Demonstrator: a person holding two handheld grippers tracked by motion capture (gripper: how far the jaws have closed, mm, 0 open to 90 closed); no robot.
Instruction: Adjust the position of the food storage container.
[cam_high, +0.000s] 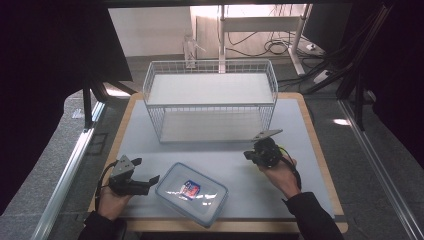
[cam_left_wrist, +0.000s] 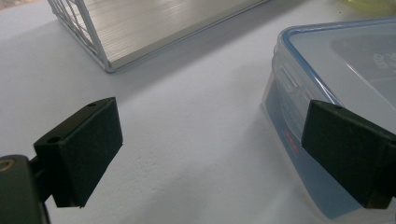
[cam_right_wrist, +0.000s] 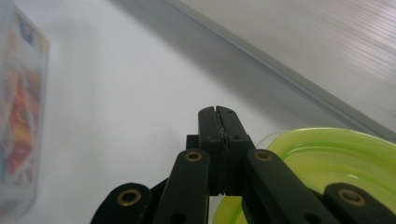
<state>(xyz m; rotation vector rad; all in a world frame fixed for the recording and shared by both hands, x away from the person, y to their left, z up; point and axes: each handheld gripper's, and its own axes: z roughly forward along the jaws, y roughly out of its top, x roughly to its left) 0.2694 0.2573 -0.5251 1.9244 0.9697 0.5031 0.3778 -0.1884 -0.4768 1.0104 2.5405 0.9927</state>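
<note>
A clear plastic container with a blue-rimmed lid and a colourful label lies at the table's front middle. My left gripper rests just left of it, open. In the left gripper view the gripper has bare table between its jaws, and its right-hand jaw stands against the container's side. My right gripper is at the right, in front of the wire basket, pointing left with its jaws shut and nothing between them. A yellow-green round dish lies under and beside it.
A white wire basket with an upper shelf stands open-fronted at the back middle of the pale table. Its base board runs close past the right gripper. Cables and a desk frame lie on the floor beyond.
</note>
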